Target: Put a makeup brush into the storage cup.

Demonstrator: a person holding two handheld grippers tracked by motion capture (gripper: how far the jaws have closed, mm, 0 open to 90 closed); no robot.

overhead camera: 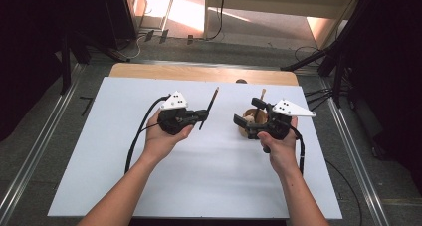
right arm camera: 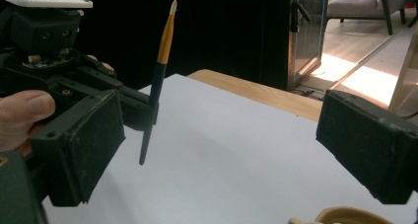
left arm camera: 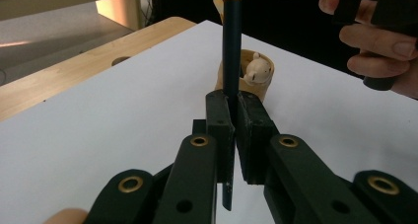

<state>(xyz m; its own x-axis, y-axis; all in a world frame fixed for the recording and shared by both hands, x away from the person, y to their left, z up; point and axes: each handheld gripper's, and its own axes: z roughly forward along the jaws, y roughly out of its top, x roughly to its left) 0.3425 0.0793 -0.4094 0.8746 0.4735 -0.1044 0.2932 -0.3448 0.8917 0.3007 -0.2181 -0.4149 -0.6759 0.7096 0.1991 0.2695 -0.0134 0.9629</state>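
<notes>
The left gripper [overhead camera: 201, 115] sits above the white desk [overhead camera: 99, 151], left of centre, and its fingers [left arm camera: 219, 120] are clamped tight on a paintbrush [overhead camera: 209, 108]; the grip lands low on the dark handle, a short stub poking out below, the long part rising above. In the left gripper view the brush [left arm camera: 231, 46] stands straight up between the two black pads, dark shaft below, yellow band at the top edge; in the right gripper view the same brush [right arm camera: 158, 81] leans a touch, yellow section and pale tip at the top, its lower end clear of the desk surface [right arm camera: 222, 150].

Over to the right gripper [overhead camera: 244, 121]; its fingers [right arm camera: 86, 145] are spread wide apart, nothing between them, and they straddle a wooden cup [overhead camera: 247, 117] standing on the desk right of centre. From the left gripper's side the cup [left arm camera: 259, 83] shows just behind the brush, with a small pale bear-like figure [left arm camera: 257, 68] at its rim; its rim [right arm camera: 345, 215] peeks in at the bottom of the right gripper view. A stick [overhead camera: 262, 93] rises by the cup, behind the right gripper; brush and cup are apart, both hands level with each other across the desk.
</notes>
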